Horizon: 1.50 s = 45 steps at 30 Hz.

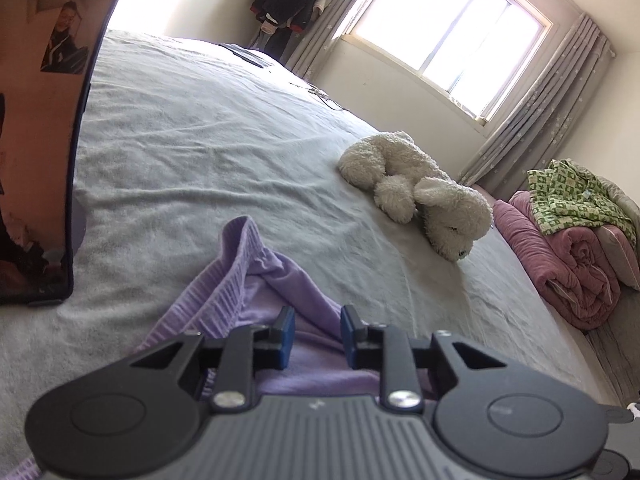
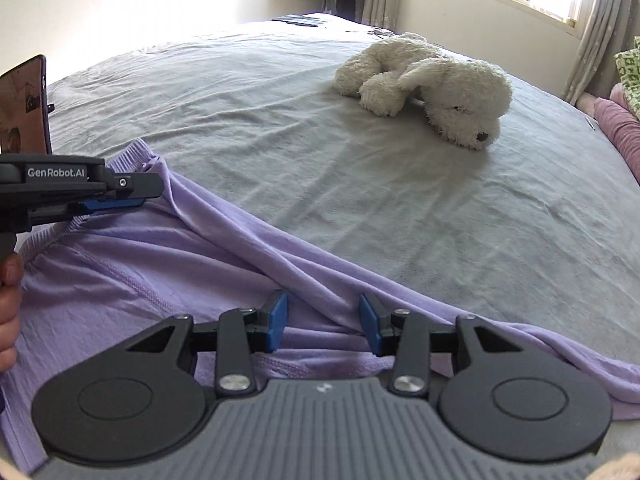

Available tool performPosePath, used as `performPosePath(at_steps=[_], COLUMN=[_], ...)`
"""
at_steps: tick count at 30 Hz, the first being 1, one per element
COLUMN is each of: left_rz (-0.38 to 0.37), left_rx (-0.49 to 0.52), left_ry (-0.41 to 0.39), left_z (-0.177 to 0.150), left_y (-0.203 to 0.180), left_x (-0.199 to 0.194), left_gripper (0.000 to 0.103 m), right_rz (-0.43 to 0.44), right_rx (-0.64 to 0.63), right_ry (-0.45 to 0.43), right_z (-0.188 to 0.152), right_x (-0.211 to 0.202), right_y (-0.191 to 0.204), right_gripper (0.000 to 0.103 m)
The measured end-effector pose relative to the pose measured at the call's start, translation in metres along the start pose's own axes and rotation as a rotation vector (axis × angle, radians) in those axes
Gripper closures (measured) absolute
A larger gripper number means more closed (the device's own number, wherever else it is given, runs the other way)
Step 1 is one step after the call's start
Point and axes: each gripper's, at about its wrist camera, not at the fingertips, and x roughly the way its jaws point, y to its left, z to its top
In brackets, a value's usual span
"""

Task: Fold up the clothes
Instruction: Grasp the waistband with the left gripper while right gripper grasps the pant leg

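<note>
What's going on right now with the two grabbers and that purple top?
Left gripper part-open over the collar end. Right gripper open, straddling a fabric ridge. Purple top rumpled on the bed, unfolded. Plush dog well clear.

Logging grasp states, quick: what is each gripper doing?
Left gripper: open, jaws astride the purple garment near its ribbed hem.
Right gripper: open, purple fabric between its jaws, not pinched.

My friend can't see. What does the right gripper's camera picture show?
A purple shirt lies spread on a grey bed sheet, with the right gripper open over its crumpled edge. At the left, the left gripper reaches the shirt's ribbed collar, and a white stuffed dog lies farther back.
</note>
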Motion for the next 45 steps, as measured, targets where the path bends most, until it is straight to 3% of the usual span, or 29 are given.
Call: performPosePath(at_steps=[4,6,7,10,16,22,32,40,42,43,45], left_rz=[0.015,0.027,0.034,0.038,0.055,0.078,0.070,0.056,0.064,0.067,0.074], left_rx=[0.017,0.025,0.031,0.029,0.024,-0.027,-0.155,-0.174,-0.153,-0.146,-0.130], left_ry=[-0.012,-0.017,-0.018,-0.019,-0.040,-0.054,-0.055,-0.048,-0.049,-0.049,-0.051], left_z=[-0.001,-0.002,-0.003,-0.003,0.000,0.005,0.010,0.013,0.013,0.013,0.014], left_y=[-0.002,-0.002,-0.002,0.000,0.002,0.014,0.031,0.038,0.036,0.035,0.032], left_x=[0.001,0.003,0.004,0.004,0.002,0.002,-0.004,-0.006,-0.004,-0.004,-0.004], left_gripper=[0.078,0.078,0.078,0.078,0.078,0.078,0.083,0.089,0.089,0.089,0.089], right_rz=[0.020,0.011,0.003,-0.020,-0.076,-0.128,-0.195,-0.210,-0.195,-0.171,-0.113], right_rx=[-0.063,-0.074,-0.078,-0.071,-0.101,-0.244,-0.140,0.087,0.116,0.119,0.121], right_ry=[-0.038,-0.052,-0.057,-0.065,-0.063,-0.050,-0.012,0.030,0.040,0.032,0.013], right_z=[-0.001,0.002,0.004,0.013,0.031,0.037,0.043,0.068,0.069,0.069,0.071], right_x=[0.002,0.007,0.010,0.017,0.040,0.063,0.066,0.081,0.084,0.080,0.072], right_y=[-0.001,-0.005,-0.007,-0.016,-0.025,-0.012,-0.007,-0.028,-0.030,-0.029,-0.026], right_gripper=[0.063,0.077,0.090,0.101,0.102,0.102,0.102,0.102,0.097,0.088,0.085])
